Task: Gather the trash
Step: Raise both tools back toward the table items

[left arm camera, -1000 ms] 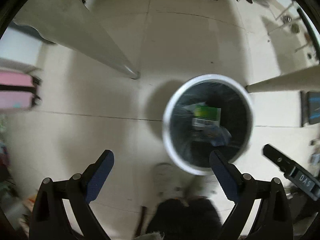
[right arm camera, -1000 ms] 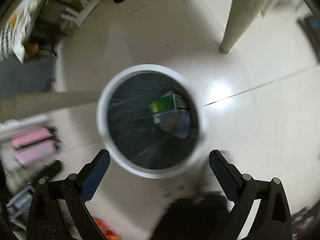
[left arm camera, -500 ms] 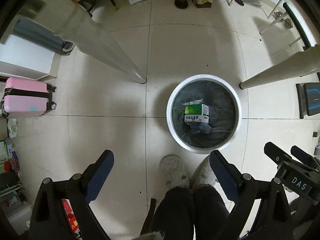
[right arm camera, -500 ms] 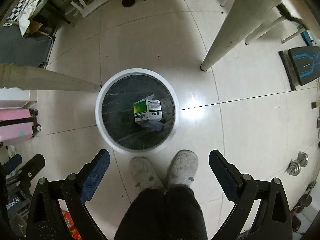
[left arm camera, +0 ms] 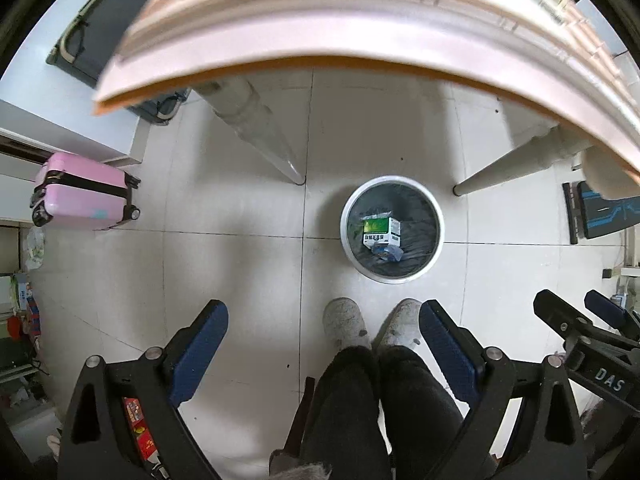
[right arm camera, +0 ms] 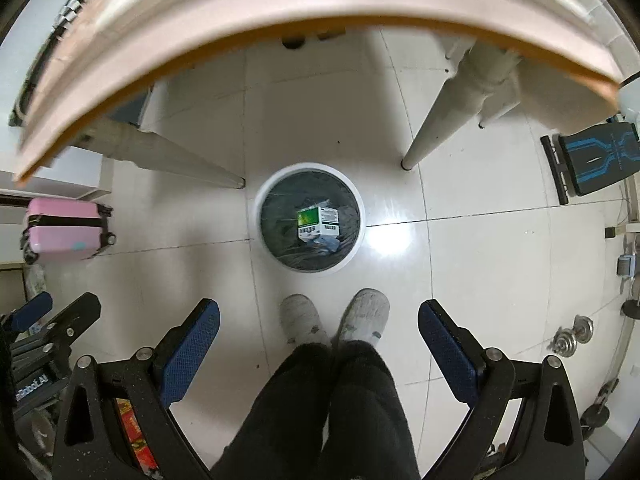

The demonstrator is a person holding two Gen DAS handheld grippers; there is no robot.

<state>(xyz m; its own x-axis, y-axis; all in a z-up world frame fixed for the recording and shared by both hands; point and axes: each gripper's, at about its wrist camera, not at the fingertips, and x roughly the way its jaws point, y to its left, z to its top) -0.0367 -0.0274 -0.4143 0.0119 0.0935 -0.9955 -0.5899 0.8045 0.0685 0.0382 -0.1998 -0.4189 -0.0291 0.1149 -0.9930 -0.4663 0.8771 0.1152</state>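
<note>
Left tool and right tool both released, nothing between the pads; raised well above the floor compared with a second ago, worktop edge now in view; beyond the slippered feet, the bin on the floor, green-and-white carton and blue scrap inside; drop apparently done, next trash probably up on the worktop.

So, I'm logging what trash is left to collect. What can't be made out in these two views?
- Table top: both views see only its underside and edge, so anything lying on it is hidden.
- Bin bottom: the green and white carton covers what lies beneath.
- Carton print: too small to read.
- Floor under the open left claw: legs block it.
</note>
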